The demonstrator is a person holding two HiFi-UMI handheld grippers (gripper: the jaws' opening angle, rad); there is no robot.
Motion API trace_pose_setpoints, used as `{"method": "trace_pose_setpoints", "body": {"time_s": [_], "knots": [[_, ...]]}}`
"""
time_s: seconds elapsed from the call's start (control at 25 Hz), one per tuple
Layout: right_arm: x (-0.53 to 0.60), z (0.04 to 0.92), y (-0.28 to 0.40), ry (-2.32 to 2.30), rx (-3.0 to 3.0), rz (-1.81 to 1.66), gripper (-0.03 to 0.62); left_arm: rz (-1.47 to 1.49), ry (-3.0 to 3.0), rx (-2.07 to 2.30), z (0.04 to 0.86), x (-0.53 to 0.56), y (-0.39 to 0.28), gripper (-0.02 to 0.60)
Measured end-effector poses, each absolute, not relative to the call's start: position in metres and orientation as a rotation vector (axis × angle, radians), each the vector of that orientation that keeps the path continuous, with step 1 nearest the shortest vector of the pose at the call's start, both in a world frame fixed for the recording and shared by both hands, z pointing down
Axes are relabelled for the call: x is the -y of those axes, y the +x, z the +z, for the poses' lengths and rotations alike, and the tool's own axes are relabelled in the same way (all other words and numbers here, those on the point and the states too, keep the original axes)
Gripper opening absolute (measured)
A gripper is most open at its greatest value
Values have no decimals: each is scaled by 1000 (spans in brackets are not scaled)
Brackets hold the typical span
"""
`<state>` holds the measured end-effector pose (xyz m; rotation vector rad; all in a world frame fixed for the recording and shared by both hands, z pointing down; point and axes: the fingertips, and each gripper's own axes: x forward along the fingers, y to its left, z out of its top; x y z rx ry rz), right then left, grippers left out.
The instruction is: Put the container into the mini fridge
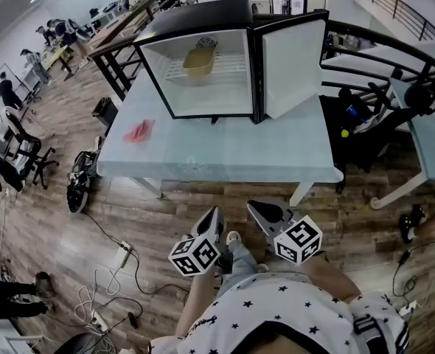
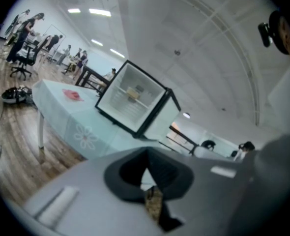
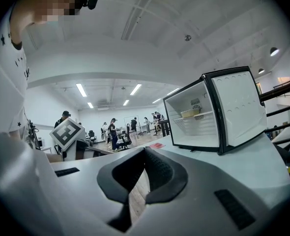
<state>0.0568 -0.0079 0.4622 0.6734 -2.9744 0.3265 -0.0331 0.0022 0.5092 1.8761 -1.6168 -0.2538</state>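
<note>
The mini fridge [image 1: 195, 22] stands on the pale table [image 1: 225, 157] with its door [image 1: 293, 66] swung open to the right. A tan container [image 1: 200, 61] rests on the wire shelf inside; it also shows in the left gripper view as the container [image 2: 133, 93] and in the right gripper view as the container [image 3: 190, 113]. Both grippers hang close to the person's body, well short of the table's near edge. The left gripper [image 1: 211, 223] is shut and holds nothing, its jaws closed together [image 2: 152, 191]. The right gripper [image 1: 265, 213] is likewise shut and empty [image 3: 135, 196].
A pink cloth [image 1: 138, 131] lies on the table left of the fridge. Cables and a power strip [image 1: 120, 257] trail over the wood floor at lower left. A black railing [image 1: 394, 46] and a second white table [image 1: 433, 142] stand to the right. People and office chairs [image 1: 26, 153] are far left.
</note>
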Motion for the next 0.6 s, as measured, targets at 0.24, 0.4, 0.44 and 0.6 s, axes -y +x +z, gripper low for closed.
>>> {"method": "trace_pose_setpoints", "body": {"time_s": [0.24, 0.4, 0.44, 0.6], "knots": [[7, 462, 57, 675, 2988, 333, 20, -267, 1877, 1612, 508, -2, -32, 5], [6, 460, 55, 664, 2995, 330, 20, -283, 1873, 1616, 506, -1, -33, 5], [6, 459, 55, 663, 2996, 328, 20, -286, 1873, 1617, 506, -1, -32, 5], [5, 460, 56, 662, 2997, 327, 20, -294, 1874, 1616, 505, 0, -29, 5]]}}
